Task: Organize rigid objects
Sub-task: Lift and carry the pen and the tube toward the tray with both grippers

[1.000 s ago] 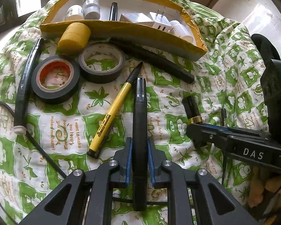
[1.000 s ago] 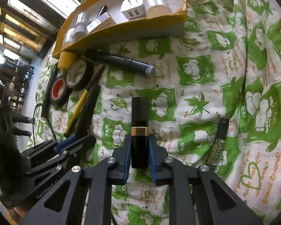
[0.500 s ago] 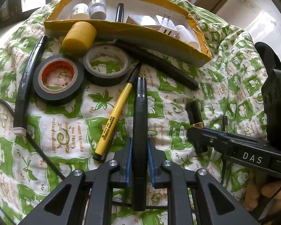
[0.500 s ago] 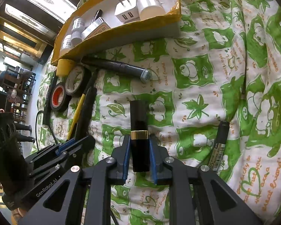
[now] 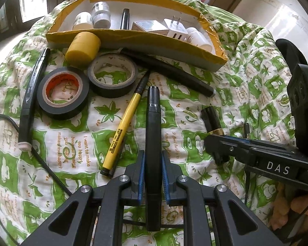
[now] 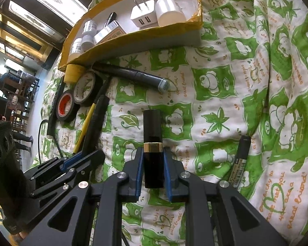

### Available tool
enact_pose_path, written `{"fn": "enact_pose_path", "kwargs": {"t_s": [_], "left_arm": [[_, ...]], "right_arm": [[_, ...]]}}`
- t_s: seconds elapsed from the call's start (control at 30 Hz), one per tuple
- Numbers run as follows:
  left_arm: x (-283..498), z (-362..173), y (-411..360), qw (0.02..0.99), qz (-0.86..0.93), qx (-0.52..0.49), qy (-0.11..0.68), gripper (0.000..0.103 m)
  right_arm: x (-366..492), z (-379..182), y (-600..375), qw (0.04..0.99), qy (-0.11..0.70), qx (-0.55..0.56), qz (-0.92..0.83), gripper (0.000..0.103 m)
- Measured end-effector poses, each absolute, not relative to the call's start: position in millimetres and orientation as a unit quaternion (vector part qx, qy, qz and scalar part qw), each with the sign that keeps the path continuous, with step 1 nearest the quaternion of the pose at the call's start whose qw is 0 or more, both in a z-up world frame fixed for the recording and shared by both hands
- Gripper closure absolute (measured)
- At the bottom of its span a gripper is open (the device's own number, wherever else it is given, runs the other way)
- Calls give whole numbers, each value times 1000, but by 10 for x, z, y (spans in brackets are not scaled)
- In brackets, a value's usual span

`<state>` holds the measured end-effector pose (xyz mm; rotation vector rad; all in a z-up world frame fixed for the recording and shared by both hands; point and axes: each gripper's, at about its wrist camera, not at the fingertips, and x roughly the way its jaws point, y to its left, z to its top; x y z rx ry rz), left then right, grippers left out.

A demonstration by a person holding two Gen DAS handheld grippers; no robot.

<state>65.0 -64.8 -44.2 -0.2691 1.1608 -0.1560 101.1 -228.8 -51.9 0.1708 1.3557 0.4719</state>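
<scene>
My left gripper (image 5: 153,160) is shut on a long black marker (image 5: 153,127) that points toward the box. My right gripper (image 6: 153,155) is shut on a black lipstick tube with a gold band (image 6: 153,131), held just above the cloth; the tube also shows in the left wrist view (image 5: 211,121). A yellow-rimmed cardboard box (image 5: 133,38) at the far side holds small jars, a white charger (image 6: 142,16), a black pen and a small carton.
On the green-and-white cloth lie two black tape rolls (image 5: 62,92) (image 5: 112,78), a yellow cylinder (image 5: 82,48), a yellow pen (image 5: 124,131), a long dark tube (image 6: 131,75), a black curved bar with cable (image 5: 31,98), and a black marker (image 6: 241,160) right of my right gripper.
Both grippers have moved a little toward the box with their objects still held. The box and tape rolls now sit lower in the left wrist view.
</scene>
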Motion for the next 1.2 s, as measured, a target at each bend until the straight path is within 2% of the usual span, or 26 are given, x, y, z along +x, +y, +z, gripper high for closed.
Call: {"fn": "enact_pose_path", "kwargs": {"t_s": [0.47,1.2], "left_arm": [[595,-344,-693,837,-76,-116,530,89],[541,-234,-529,844,-80,-158,507,89]], "right_arm": [[1009,-419,-2320,760,600,88,232,86],[1009,-380,-2347,762,596,91,236,86]]}}
